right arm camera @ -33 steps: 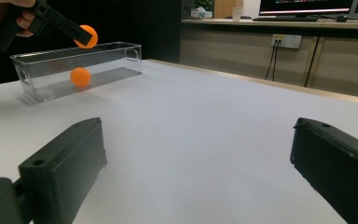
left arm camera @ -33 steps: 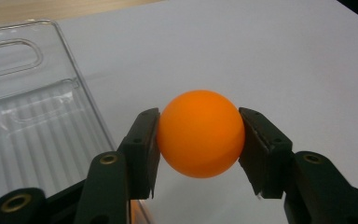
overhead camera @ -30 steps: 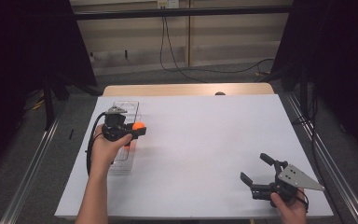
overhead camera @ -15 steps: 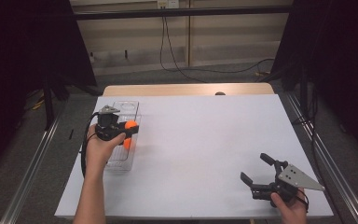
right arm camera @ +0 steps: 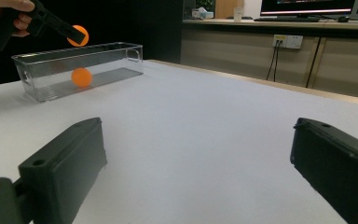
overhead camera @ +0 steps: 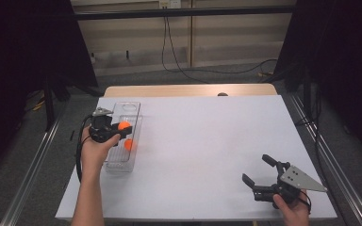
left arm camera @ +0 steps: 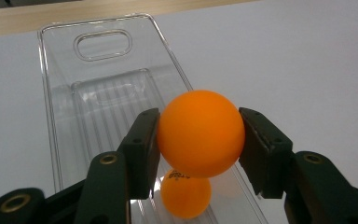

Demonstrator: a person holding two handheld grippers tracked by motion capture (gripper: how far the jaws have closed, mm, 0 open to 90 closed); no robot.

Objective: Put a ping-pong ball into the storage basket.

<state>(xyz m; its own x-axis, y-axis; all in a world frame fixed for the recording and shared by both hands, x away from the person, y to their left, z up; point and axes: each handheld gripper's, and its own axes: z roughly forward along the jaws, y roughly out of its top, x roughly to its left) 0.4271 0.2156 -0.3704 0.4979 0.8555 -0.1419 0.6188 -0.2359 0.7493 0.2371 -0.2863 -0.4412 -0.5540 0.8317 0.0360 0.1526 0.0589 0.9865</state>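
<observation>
An orange ball (left arm camera: 200,132) sits pinched between the two black jaws of my left gripper (overhead camera: 122,127), which is shut on it and holds it just above a clear plastic bin (overhead camera: 120,164) at the table's left. A second orange ball (overhead camera: 129,144) lies on the bin's floor, directly under the held one (left arm camera: 186,199). The right gripper view shows the held ball (right arm camera: 78,35) above the bin (right arm camera: 37,86) and the other ball (right arm camera: 81,77) inside. My right gripper (overhead camera: 260,173) rests open near the front right of the table with nothing between its fingers.
The white table top (overhead camera: 207,141) stretches bare between the bin and my right gripper. A wooden strip (overhead camera: 184,90) edges its far side. Metal rails (overhead camera: 28,174) run along both sides, and cables (overhead camera: 202,70) lie on the floor beyond.
My left gripper has carried the orange ball leftward and a little down, from beside the bin to over it. The right gripper has stayed where it was.
</observation>
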